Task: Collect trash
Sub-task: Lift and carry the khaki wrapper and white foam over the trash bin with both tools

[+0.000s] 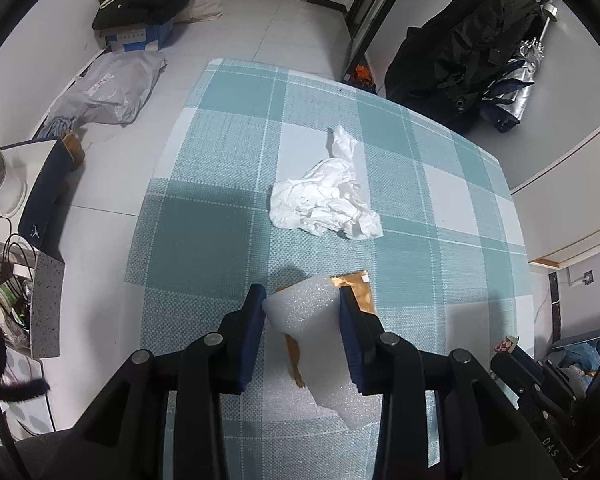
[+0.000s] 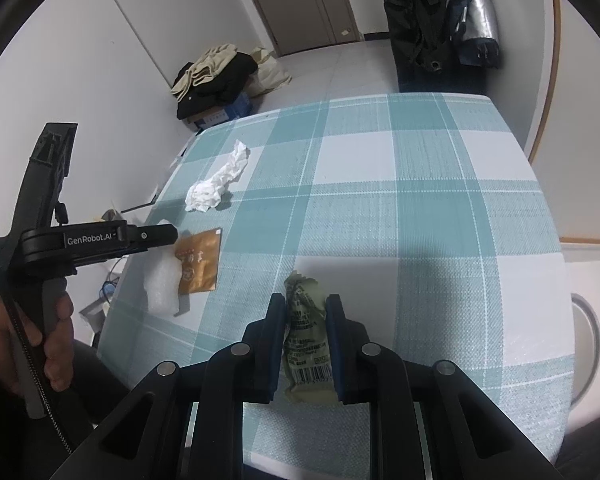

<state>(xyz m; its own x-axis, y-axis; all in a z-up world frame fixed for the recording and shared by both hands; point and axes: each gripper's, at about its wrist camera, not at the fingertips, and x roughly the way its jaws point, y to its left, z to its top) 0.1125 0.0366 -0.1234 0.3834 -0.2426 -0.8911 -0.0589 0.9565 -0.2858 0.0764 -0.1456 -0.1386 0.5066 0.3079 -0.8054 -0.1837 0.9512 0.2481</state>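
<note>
My left gripper (image 1: 302, 300) is shut on a white foam sheet (image 1: 316, 332), which overlaps an orange-brown packet (image 1: 360, 290) on the checked tablecloth (image 1: 204, 220). Farther up the table lies a crumpled white tissue (image 1: 324, 196). My right gripper (image 2: 305, 306) is shut on an olive-green wrapper (image 2: 306, 332) with a barcode, its lower end resting near the table's front edge. In the right wrist view the left gripper (image 2: 168, 236) reaches in from the left over the foam sheet (image 2: 162, 284) and the orange-brown packet (image 2: 198, 264), held by a hand (image 2: 52, 340). The tissue (image 2: 216, 184) lies beyond them.
A pile of clothes on a blue box (image 1: 144, 4) and a grey plastic bag (image 1: 108, 88) lie on the floor at the left. A black bag with a silver umbrella (image 1: 476, 48) stands at the table's far right corner. Cables and cups (image 1: 4, 280) crowd the left edge.
</note>
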